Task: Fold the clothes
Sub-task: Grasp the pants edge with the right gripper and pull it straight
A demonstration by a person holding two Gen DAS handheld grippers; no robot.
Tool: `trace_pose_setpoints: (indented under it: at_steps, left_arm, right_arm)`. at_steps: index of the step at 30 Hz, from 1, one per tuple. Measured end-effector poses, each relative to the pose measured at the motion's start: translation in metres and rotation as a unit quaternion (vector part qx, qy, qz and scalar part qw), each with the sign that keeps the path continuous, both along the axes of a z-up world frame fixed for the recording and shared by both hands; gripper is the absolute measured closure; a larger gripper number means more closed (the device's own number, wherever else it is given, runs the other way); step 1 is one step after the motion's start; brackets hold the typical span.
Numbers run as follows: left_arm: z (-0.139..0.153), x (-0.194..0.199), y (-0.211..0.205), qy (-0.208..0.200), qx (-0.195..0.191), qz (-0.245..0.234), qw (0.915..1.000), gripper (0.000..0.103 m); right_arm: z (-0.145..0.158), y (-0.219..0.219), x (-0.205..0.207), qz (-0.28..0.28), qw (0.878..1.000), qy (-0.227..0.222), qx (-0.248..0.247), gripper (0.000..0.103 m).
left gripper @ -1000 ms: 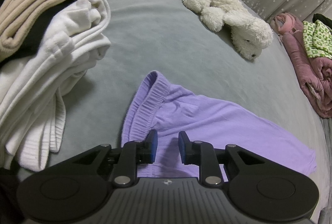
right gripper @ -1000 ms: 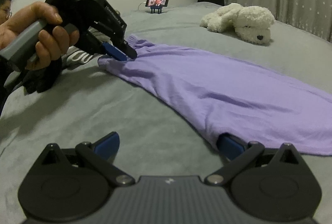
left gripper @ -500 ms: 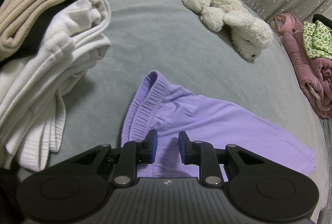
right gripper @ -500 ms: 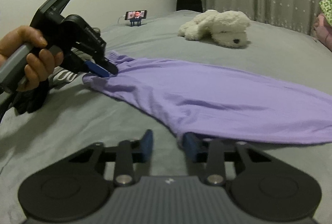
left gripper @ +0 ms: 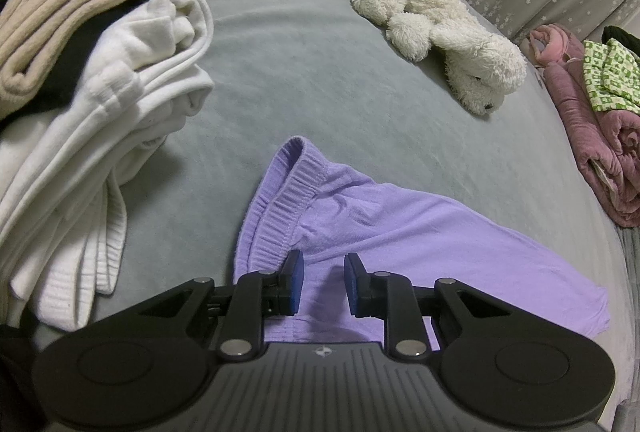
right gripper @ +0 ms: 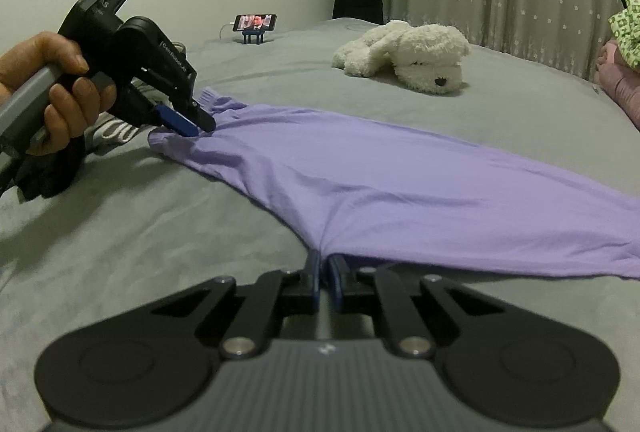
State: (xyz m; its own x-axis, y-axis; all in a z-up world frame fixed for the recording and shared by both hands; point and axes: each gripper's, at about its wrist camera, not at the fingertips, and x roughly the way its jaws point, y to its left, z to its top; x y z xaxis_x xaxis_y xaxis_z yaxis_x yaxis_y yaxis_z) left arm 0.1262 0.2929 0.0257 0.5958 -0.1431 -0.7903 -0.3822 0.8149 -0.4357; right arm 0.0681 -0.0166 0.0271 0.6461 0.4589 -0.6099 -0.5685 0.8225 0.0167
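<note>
On bed | right gripper (right gripper: pixel 325 274) now clamped on purple pants (right gripper: pixel 400 184) hem

Item count: two grippers, left gripper (left gripper: pixel 320 282) and right gripper (right gripper: pixel 325 280); one purple garment (right gripper: pixel 400 188); one white plush dog (right gripper: pixel 404 58); one phone (right gripper: pixel 255 21) on a stand; one bed (left gripper: pixel 300 52); one hand (right gripper: pixel 60 92).
</note>
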Motion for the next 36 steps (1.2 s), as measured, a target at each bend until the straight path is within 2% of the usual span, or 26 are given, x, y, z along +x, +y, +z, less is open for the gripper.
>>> trace_pose_setpoints:
  at_steps: [11,21,28,36]
  left_arm:
    - [0.0,-0.001,0.0,0.0,-0.003,0.001,1.0,0.081]
    - [0.001,-0.002,0.003,0.0,-0.013,0.004,0.9999,0.081]
    - [0.002,-0.003,0.008,-0.003,-0.024,0.013,0.9996,0.081]
    - [0.009,-0.003,0.007,-0.019,-0.014,0.015,0.9996,0.08]
  right_arm:
    - [0.002,-0.002,-0.002,0.001,1.0,-0.004,-0.013,0.097]
    - [0.013,-0.018,0.003,-0.007,0.999,0.016,0.04,0.097]
    - [0.004,-0.015,0.005,-0.005,0.999,0.028,0.02,0.097]
    - [0.001,-0.014,0.007,-0.008,0.999,0.033,0.018,0.097]
